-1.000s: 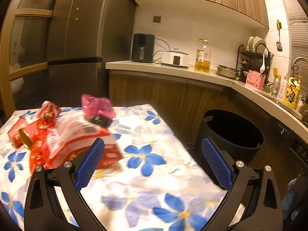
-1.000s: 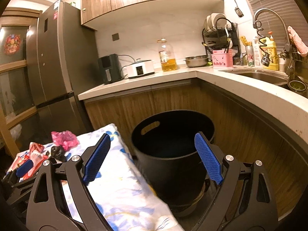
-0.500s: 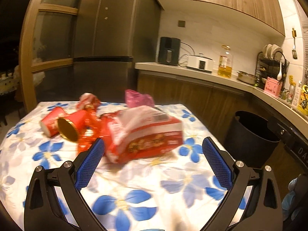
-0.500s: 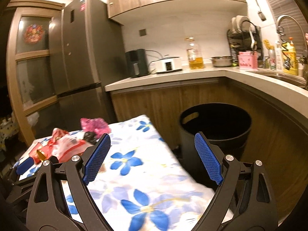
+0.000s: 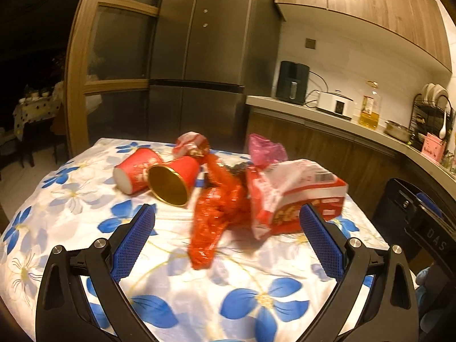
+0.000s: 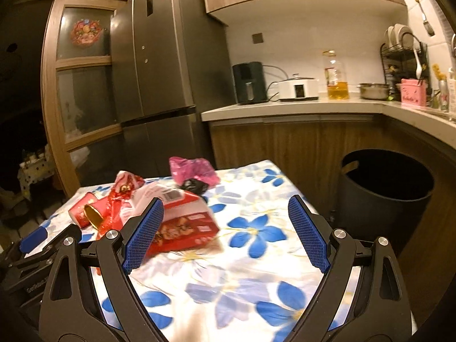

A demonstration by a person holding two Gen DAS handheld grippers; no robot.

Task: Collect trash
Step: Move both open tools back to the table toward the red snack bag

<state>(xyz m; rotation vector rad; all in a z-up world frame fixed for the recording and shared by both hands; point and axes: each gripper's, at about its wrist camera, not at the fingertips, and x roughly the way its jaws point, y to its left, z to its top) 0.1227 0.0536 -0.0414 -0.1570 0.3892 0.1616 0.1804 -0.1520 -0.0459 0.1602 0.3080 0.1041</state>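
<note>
Our left gripper (image 5: 226,242) and right gripper (image 6: 225,235) hover spread and empty over the floral table (image 5: 256,299), so we should close squarely on the crumpled red wrapper (image 5: 216,216) at twelve o'clock (bin (image 6: 384,182) at two).
</note>
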